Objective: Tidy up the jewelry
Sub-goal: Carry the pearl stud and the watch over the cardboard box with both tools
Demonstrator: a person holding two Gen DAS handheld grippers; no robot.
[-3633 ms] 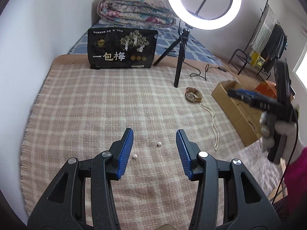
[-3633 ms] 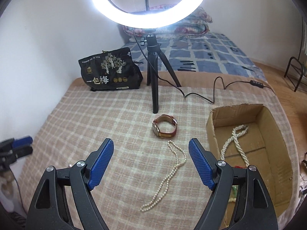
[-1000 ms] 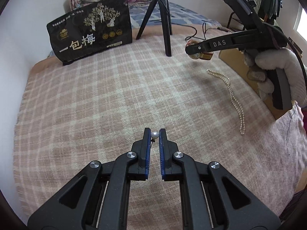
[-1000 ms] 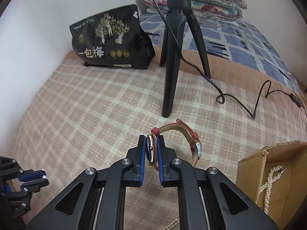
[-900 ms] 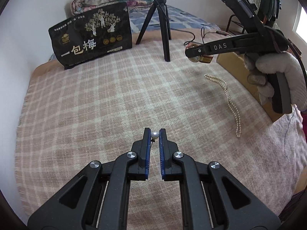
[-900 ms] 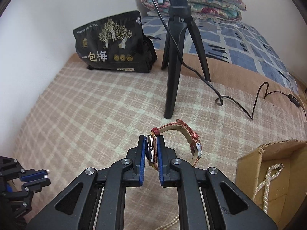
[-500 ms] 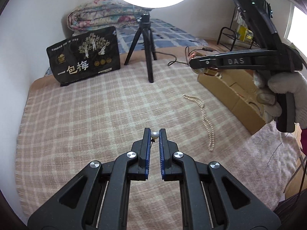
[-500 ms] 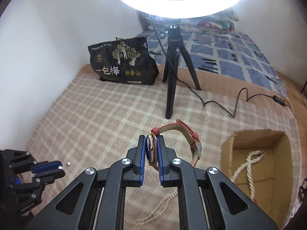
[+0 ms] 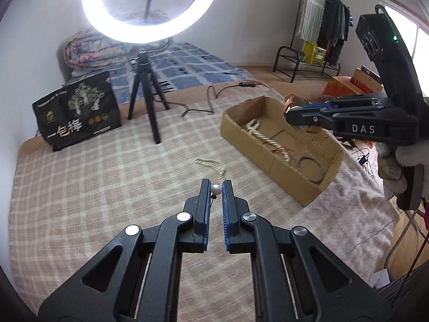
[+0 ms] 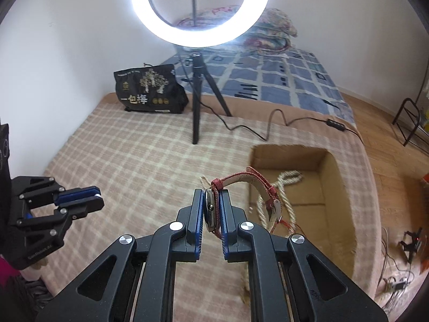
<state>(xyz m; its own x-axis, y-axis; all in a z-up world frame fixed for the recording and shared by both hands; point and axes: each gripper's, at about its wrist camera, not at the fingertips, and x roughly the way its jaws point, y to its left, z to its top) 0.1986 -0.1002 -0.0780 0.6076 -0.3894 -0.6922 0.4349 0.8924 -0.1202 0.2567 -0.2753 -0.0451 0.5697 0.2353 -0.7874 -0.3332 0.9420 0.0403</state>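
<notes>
We read "DAS" in white capitals on the black body of the right gripper [image 9: 291,114], at three o'clock in the left wrist view. The black bag [image 9: 76,112] at nine o'clock bears large white characters, "一包梅"; its smaller print is too fine for us to read.

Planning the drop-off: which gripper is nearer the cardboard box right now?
Right. The right gripper, clamping the watch, hangs over the cardboard box. The left gripper, pinching a pearl, is over the blanket beside it.
</notes>
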